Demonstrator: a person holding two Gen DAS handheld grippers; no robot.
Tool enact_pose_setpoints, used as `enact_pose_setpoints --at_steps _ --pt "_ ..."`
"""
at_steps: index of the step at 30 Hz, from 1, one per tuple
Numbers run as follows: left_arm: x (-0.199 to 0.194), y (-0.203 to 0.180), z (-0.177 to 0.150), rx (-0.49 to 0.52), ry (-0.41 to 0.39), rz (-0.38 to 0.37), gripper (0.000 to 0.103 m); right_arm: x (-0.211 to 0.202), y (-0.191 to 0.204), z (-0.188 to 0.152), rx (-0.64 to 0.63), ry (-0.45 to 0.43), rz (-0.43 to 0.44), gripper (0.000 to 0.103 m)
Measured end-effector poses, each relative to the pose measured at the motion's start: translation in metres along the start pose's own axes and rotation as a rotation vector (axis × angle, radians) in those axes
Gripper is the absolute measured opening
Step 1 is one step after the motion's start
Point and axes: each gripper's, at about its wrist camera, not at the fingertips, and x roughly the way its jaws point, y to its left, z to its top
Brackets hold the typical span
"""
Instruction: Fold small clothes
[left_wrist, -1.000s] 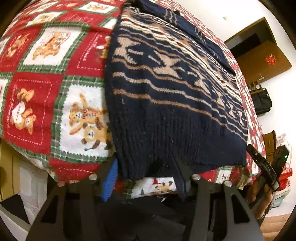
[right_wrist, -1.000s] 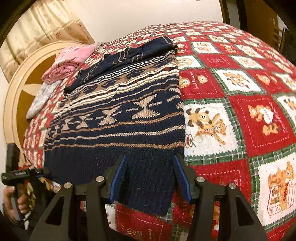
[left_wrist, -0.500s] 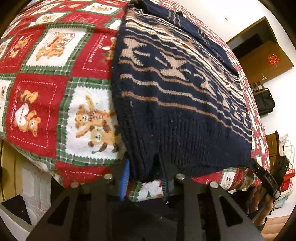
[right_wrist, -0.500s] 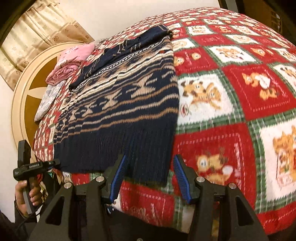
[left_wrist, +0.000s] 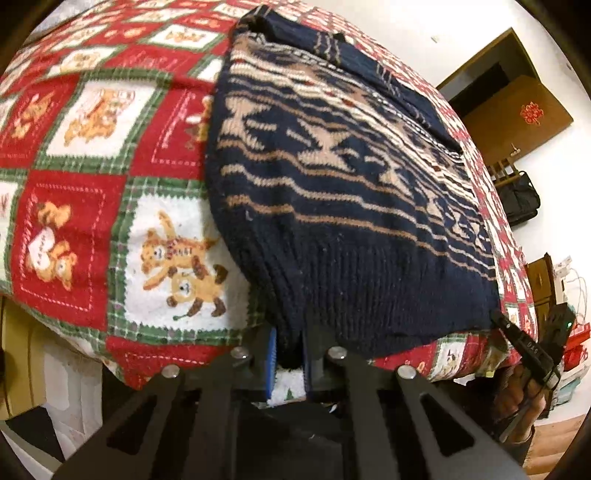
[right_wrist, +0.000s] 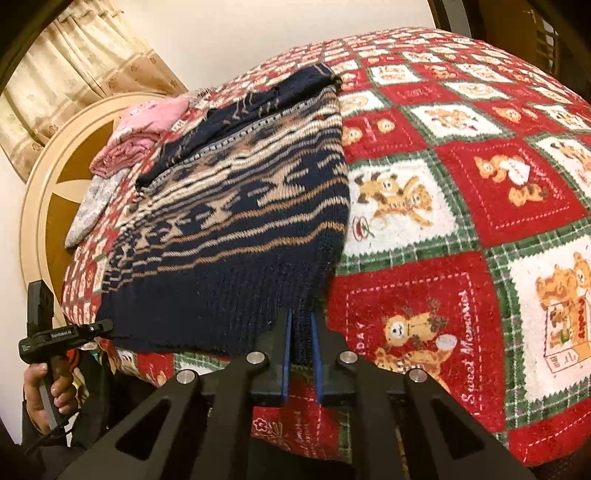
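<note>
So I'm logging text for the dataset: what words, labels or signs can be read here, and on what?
"Sweet Memories", roughly: red square of the blanket, last letters unsure.
"DAY": same square, rest cut off.
White label on the left gripper handle: too blurred to read.
White marking on the right gripper handle: too blurred.
Red emblem on the brown door: a sign, no readable characters.

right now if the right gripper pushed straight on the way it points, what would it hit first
The right gripper is already shut on the hem of the navy sweater, so it would push into that knit first, then the teddy-bear blanket beneath, though depth is hard to judge.
</note>
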Motion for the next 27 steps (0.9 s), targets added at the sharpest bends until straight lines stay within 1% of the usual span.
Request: enact_pose_setpoints --at_steps 4,6,11,16,18,20,23,27 --pt "-0.013 -0.006 0.004 0.015 -0.026 -0.025 0.011 -0.013 0.003 0.004 -0.006 -0.055 0.038 0.008" --pt "-0.021 -0.01 0.006 0.022 -0.047 -0.042 0.011 -0.016 0.006 0.005 -0.007 -0.069 0.054 0.008" --pt "-0.032 -0.014 0.011 0.031 -0.085 -0.101 0.011 -0.022 0.009 0.008 -0.012 -0.086 0.089 0.007" --pt "-0.03 -0.012 0.012 0.018 -0.078 -0.131 0.011 -0.019 0.01 0.008 -0.028 -0.068 0.084 0.007" --pt "-0.031 -0.011 0.012 0.012 -0.077 -0.141 0.011 -0.021 0.011 0.009 -0.032 -0.075 0.085 0.007" --pt "-0.034 -0.009 0.014 0.004 -0.085 -0.17 0.011 -0.024 0.011 0.009 -0.03 -0.085 0.096 0.007" --pt "-0.041 -0.009 0.015 0.013 -0.106 -0.179 0.011 -0.028 0.01 0.012 -0.026 -0.1 0.11 0.007" --pt "-0.05 -0.007 0.021 0.025 -0.147 -0.189 0.011 -0.035 0.01 0.02 -0.001 -0.123 0.157 0.007"
